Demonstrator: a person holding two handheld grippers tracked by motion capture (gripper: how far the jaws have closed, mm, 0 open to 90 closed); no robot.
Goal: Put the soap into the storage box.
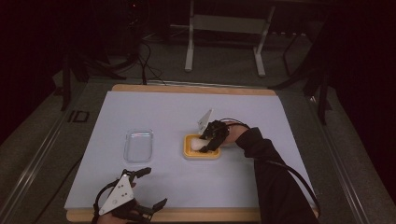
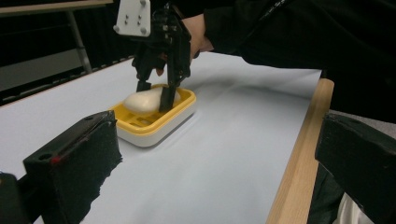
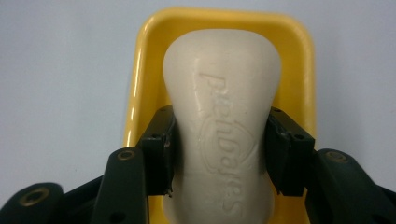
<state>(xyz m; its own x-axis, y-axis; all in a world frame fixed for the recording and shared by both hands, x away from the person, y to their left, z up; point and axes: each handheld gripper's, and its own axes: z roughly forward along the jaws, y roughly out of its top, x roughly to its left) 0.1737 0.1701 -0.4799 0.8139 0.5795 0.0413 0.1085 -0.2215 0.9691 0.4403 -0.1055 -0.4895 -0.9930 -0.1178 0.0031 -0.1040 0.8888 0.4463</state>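
**Soap bar clamped over the yellow dish**

Where the pale blue mat (image 1: 163,112) covers the wooden-edged table (image 1: 187,88), the right gripper (image 1: 208,143) reaches down into a yellow rectangular plastic soap dish with a white base (image 1: 201,154), which sits a little right of the mat's middle. Its two black jaws are pressed against the long sides of a cream-white, waisted bar of soap (image 3: 219,130) — the right gripper view shows the pads touching the bar at its narrow middle, with embossed lettering running along the top face between them. In the left gripper view the bar (image 2: 142,100) lies inside the dish (image 2: 154,123), above the slotted yellow insert, with the right gripper (image 2: 159,98) standing nearly upright over it; whether the soap rests on the insert or hangs just clear of it cannot be told. The person's dark sleeve (image 1: 275,186) comes in from the lower right.

A clear, rounded-rectangle plastic tray (image 1: 138,145) lies flat on the mat to the left of the dish, well apart from it.

The left gripper (image 1: 148,186) rests at the near edge of the table, left of centre, its jaws spread wide apart with nothing between them — the grey three-cornered plate on its top faces up.
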